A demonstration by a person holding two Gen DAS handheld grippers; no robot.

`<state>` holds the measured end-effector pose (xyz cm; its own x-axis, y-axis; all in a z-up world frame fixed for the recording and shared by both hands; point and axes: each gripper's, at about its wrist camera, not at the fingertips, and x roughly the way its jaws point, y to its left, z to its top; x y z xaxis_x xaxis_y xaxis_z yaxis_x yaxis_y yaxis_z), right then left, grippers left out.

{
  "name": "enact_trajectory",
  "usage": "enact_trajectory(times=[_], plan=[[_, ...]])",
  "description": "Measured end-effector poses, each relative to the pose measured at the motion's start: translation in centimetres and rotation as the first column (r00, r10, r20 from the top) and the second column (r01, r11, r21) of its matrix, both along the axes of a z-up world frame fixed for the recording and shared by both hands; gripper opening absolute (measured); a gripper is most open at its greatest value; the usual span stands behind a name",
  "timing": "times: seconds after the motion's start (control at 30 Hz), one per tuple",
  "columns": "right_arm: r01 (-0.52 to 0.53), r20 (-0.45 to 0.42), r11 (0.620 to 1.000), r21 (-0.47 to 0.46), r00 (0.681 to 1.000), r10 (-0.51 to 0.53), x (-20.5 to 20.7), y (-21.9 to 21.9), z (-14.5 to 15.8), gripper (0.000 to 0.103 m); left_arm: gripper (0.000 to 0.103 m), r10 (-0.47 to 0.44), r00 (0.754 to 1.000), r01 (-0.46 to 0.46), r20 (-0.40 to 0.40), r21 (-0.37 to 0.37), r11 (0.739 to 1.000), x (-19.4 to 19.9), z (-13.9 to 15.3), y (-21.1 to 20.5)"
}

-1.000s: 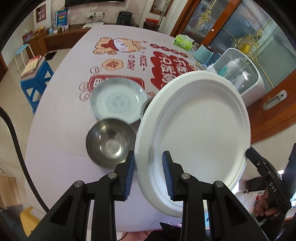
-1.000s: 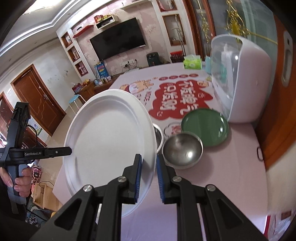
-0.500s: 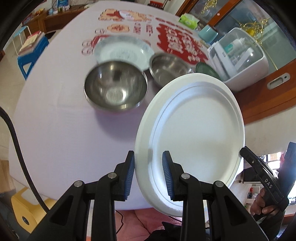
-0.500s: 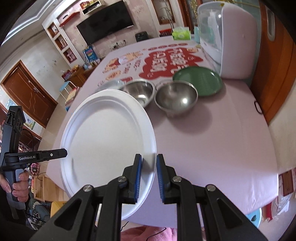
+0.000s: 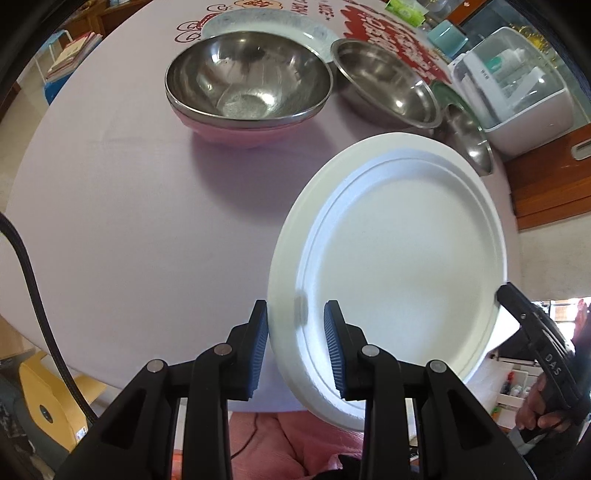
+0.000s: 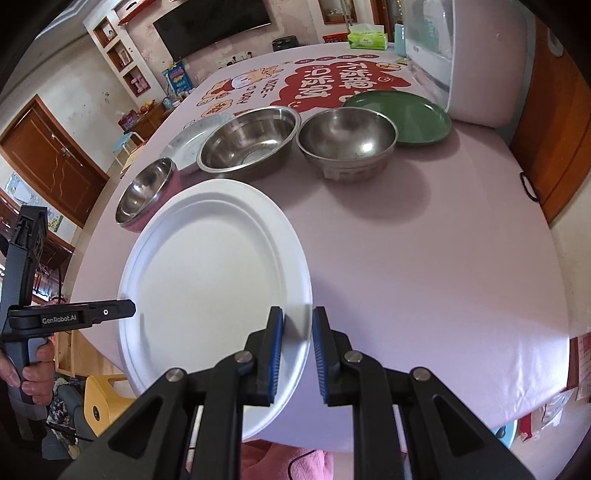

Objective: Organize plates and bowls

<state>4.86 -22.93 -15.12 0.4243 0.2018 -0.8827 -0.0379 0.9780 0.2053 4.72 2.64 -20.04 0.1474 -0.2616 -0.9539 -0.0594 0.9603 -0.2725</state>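
A large white paper plate (image 5: pixel 399 258) (image 6: pixel 214 269) hangs tilted over the near edge of the table, and I cannot tell whether it touches it. My left gripper (image 5: pixel 295 332) is shut on its left rim, and my right gripper (image 6: pixel 297 332) is shut on the opposite rim. Each gripper shows in the other's view, the right gripper (image 5: pixel 532 332) and the left gripper (image 6: pixel 74 314). Beyond the plate stand a pink-sided steel bowl (image 5: pixel 247 85) (image 6: pixel 146 192), a wide steel bowl (image 5: pixel 384 77) (image 6: pixel 249 138) and a third steel bowl (image 5: pixel 469 136) (image 6: pixel 347 140). Behind them lie a patterned plate (image 5: pixel 266 22) (image 6: pixel 192 142) and a green plate (image 6: pixel 402 114).
The table (image 5: pixel 110 203) (image 6: pixel 424 277) wears a pale pink cloth with red print at the far end. A white lidded box (image 5: pixel 517 96) (image 6: pixel 461 55) stands at the right, with a tissue pack (image 6: pixel 367 37) behind it. A yellow stool (image 5: pixel 48 406) is below the left edge.
Both grippers have come down with the white plate toward the table's near edge. The bowls now sit beyond the plate's far rim and look larger. Both grips are unchanged.
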Motion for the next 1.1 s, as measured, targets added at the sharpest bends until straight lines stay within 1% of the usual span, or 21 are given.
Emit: enact_trajectory(times=[0.07, 0.2, 0.37, 0.5, 0.57, 0.63, 0.67, 0.9, 1.1], plan=[[-0.004, -0.001, 1.000, -0.010, 1.000, 0.004, 0.5, 0.0, -0.5, 0.016, 0.028, 0.006, 1.000, -0.006, -0.006, 0.001, 1.000, 0.4, -0.4, -0.2], [0.002, -0.003, 1.000, 0.001, 1.000, -0.002, 1.4, -0.4, -1.1, 0.016, 0.029, 0.010, 1.000, -0.010, -0.008, 0.016, 1.000, 1.3, -0.7, -0.7], [-0.001, -0.011, 1.000, -0.002, 1.000, 0.001, 2.2, -0.4, -1.7, 0.016, 0.032, 0.015, 1.000, -0.015, -0.001, 0.015, 1.000, 2.2, -0.8, -0.7], [-0.010, -0.014, 1.000, 0.003, 1.000, 0.010, 2.4, -0.3, -1.9, 0.016, 0.035, 0.036, 0.999, -0.036, -0.013, 0.008, 0.999, 2.2, -1.2, -0.2], [-0.010, -0.011, 1.000, -0.006, 1.000, 0.009, 2.4, -0.3, -1.9, 0.016, 0.037, 0.048, 0.999, -0.048, -0.017, -0.002, 0.999, 2.3, -1.4, 0.0], [-0.007, -0.008, 1.000, -0.006, 1.000, 0.007, 2.4, -0.4, -1.7, 0.016, 0.049, 0.058, 0.998, -0.058, -0.011, -0.013, 0.998, 2.3, -1.5, 0.2], [-0.007, -0.007, 1.000, -0.004, 1.000, 0.007, 2.4, -0.5, -1.6, 0.016, 0.051, 0.063, 0.998, -0.063, -0.004, -0.017, 0.998, 2.4, -1.4, 0.2], [-0.007, 0.012, 1.000, -0.006, 1.000, 0.007, 2.3, -0.5, -0.6, 0.016, 0.052, 0.076, 0.997, -0.076, 0.021, -0.037, 0.996, 2.1, -0.7, 0.4], [0.002, 0.026, 1.000, 0.005, 1.000, -0.002, 1.6, -0.4, 0.4, 0.017, 0.052, 0.083, 0.995, -0.080, 0.052, -0.053, 0.995, 0.3, 1.0, 1.3]])
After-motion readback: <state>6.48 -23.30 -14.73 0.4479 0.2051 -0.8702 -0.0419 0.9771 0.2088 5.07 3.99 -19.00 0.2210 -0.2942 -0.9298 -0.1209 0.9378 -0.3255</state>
